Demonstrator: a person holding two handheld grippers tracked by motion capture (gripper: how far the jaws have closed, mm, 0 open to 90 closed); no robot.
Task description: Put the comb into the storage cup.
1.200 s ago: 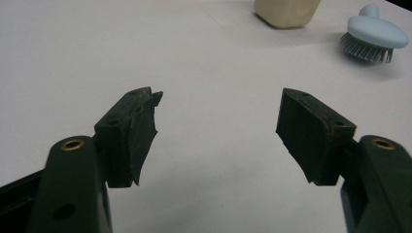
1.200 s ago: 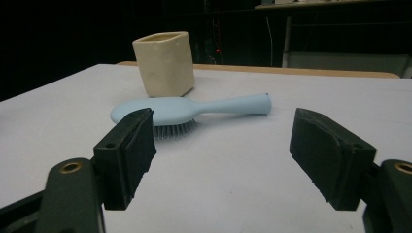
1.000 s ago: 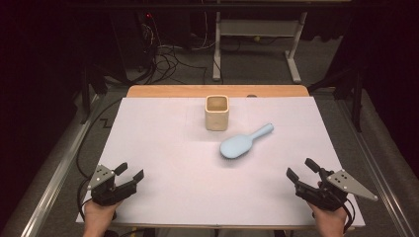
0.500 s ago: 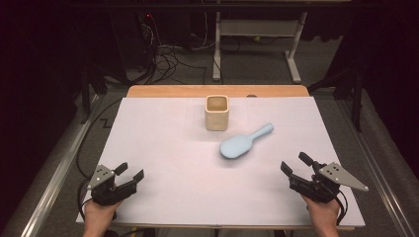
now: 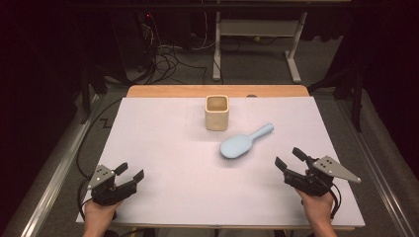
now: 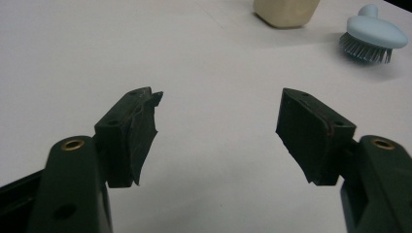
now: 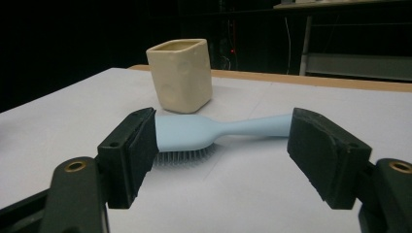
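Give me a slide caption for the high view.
Two open grippers flank a blue brush and cream cup.

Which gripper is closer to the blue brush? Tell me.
Right. The right gripper sits just to the side of the blue brush, fingers open toward it; the left gripper rests far off at the table's opposite near corner.

Light blue brush (image 5: 241, 144) lies bristles down mid-bench, handle pointing up-right toward the far right. Cream square cup (image 5: 217, 112) stands upright just behind it, near but apart. White sheet covers the bench (image 5: 163, 148); wooden edge shows at the far side. Left gripper (image 5: 129, 172) near the front left corner, jaws apart, nothing between. Right gripper (image 5: 289, 159) front right, jaws apart, aimed at the brush, not touching.
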